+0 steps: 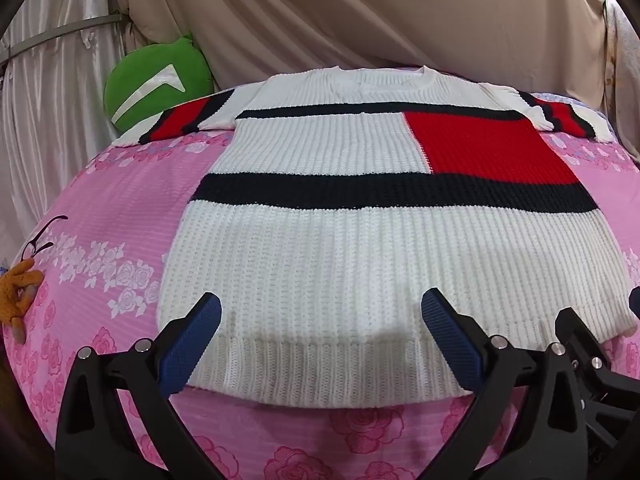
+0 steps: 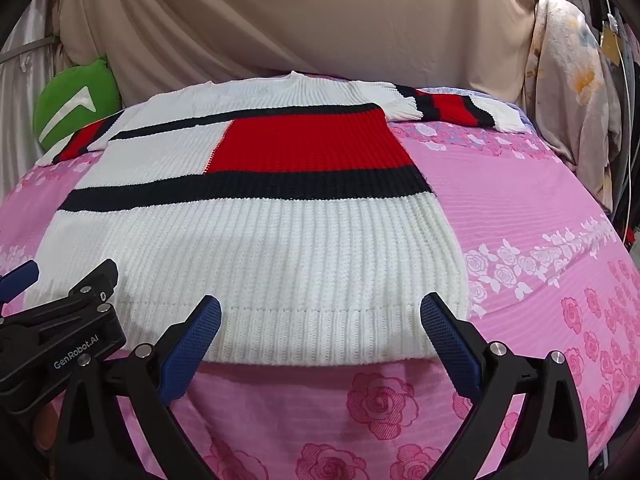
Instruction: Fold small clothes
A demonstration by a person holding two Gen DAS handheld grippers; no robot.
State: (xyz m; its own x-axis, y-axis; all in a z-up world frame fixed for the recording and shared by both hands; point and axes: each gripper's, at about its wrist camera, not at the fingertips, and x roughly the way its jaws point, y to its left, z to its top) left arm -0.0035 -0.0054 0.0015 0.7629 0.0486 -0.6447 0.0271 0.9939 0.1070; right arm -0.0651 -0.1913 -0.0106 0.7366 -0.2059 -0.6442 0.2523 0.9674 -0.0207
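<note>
A white knit sweater with black stripes and a red block lies flat on the pink floral bedsheet, collar at the far side and both sleeves spread outward. My left gripper hovers open over the ribbed hem, toward the hem's left part, nothing between its blue pads. My right gripper hovers open over the hem of the sweater toward its right corner, also holding nothing. The left gripper's black frame shows at the left edge of the right wrist view.
A green cushion leans against the draped beige curtain at the back left. Black eyeglasses and an orange glove-like item lie at the sheet's left edge. A floral cloth and cables hang at the right.
</note>
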